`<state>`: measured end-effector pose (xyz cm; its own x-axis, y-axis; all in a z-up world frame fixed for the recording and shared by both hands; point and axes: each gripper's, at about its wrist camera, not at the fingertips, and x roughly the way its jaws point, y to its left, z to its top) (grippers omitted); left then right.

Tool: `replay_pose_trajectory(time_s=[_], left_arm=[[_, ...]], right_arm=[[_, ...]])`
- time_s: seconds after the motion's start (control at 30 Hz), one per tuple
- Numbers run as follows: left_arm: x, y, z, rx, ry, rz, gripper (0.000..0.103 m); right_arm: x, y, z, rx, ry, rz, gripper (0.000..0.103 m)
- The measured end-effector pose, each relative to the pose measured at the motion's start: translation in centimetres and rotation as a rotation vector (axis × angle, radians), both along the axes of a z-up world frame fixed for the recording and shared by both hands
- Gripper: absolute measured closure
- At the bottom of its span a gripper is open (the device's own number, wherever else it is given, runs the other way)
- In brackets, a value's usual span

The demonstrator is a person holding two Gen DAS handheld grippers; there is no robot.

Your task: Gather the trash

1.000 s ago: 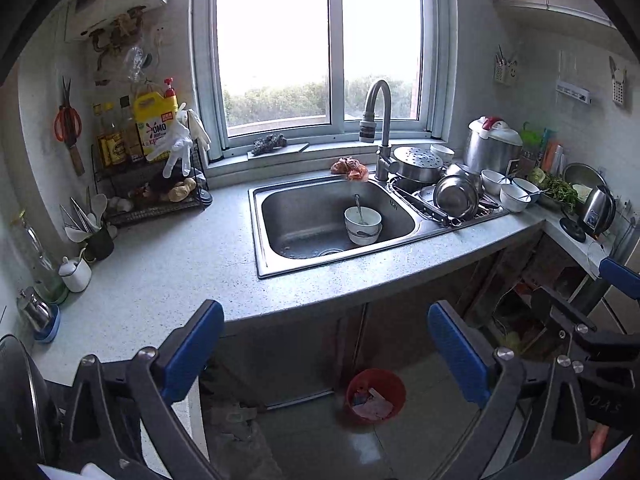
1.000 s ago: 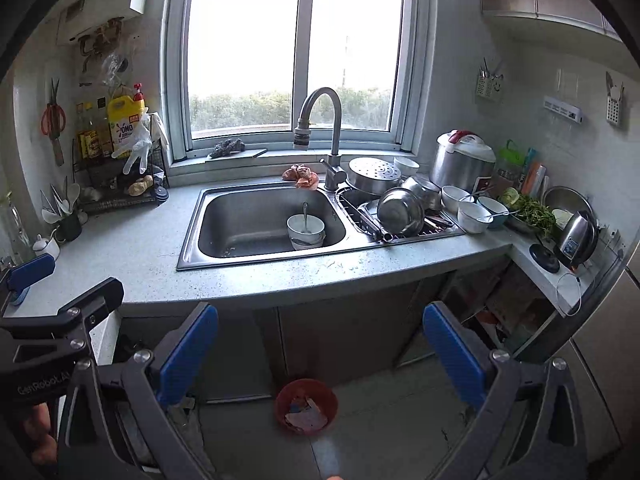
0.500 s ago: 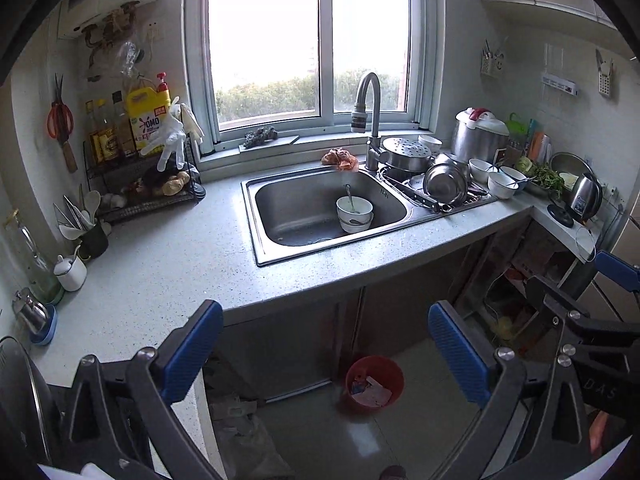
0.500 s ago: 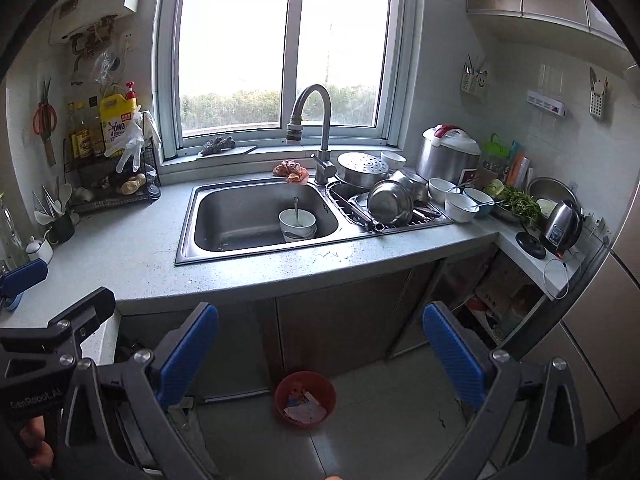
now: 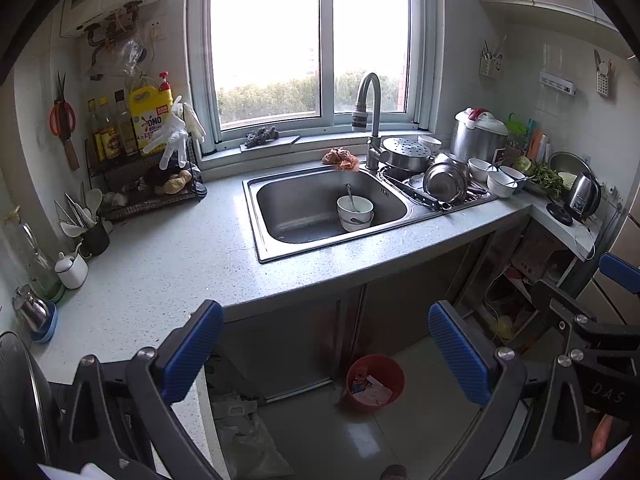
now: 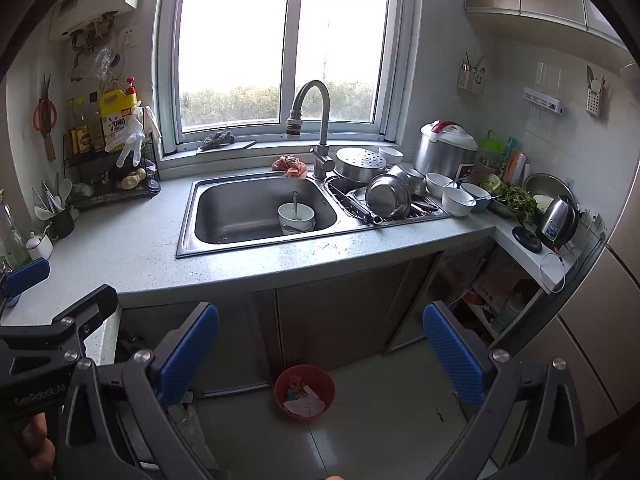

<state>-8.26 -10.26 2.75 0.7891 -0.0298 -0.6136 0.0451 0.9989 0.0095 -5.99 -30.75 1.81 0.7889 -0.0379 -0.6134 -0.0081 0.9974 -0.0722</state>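
Two grippers hang side by side in front of the kitchen counter (image 5: 168, 264), held back from it above the floor; one red bin (image 5: 375, 382) stands on the floor below the cabinet doors, with scraps of paper trash (image 6: 305, 402) lying inside it. One sink (image 5: 280, 242) is set into the counter, and two stacked white bowls (image 5: 355, 212) sit in its basin with one spoon (image 5: 349, 197) standing in the top bowl; one crumpled orange rag (image 5: 341, 158) lies on the ledge just beside the tap (image 5: 370, 120).

Left gripper (image 5: 326, 354): its blue pads (image 5: 192, 350) stand wide apart, holding nothing and touching nothing; the bin shows in the gap between them. Right gripper (image 6: 320, 354): likewise spread wide and empty, with the bin low between its pads (image 6: 450, 354).

Right of the sink a drying rack (image 6: 384, 212) is piled with steel pots and pans; past it sit three white bowls (image 6: 456, 198), a rice cooker (image 6: 446, 148), some greens (image 6: 516, 196) and a kettle (image 6: 558, 216). At the left end a wire shelf (image 5: 140, 196) carries bottles, a yellow detergent jug (image 5: 150, 114) and a white glove (image 5: 172, 136); red scissors (image 5: 62, 114) hang on the wall. A crumpled plastic bag (image 5: 244, 436) lies on the floor left of the bin.
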Motion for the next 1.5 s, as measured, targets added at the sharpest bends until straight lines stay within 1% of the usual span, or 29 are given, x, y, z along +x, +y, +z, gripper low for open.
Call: replay_pose_trajectory(time_s=[0.17, 0.47, 0.67, 0.87, 1.5], left_arm=[[-0.1, 0.3, -0.3, -0.027, 0.016, -0.006, 0.001], [-0.7, 0.2, -0.4, -0.043, 0.022, -0.008, 0.001], [-1.2, 0.1, -0.5, -0.034, 0.012, 0.003, 0.001], [-1.0, -0.2, -0.7, -0.037, 0.029, -0.002, 0.001], [-0.7, -0.7, -0.9, -0.035, 0.029, -0.016, 0.001]], right_arm=[[-0.3, 0.0, 0.2, -0.003, 0.001, 0.009, 0.0], [-0.6, 0.0, 0.5, -0.005, -0.003, 0.02, 0.0], [-0.9, 0.1, 0.4, -0.005, 0.001, 0.021, 0.0], [-0.9, -0.1, 0.3, -0.003, 0.014, 0.02, 0.0], [-0.7, -1.0, 0.3, 0.006, 0.029, 0.019, 0.0]])
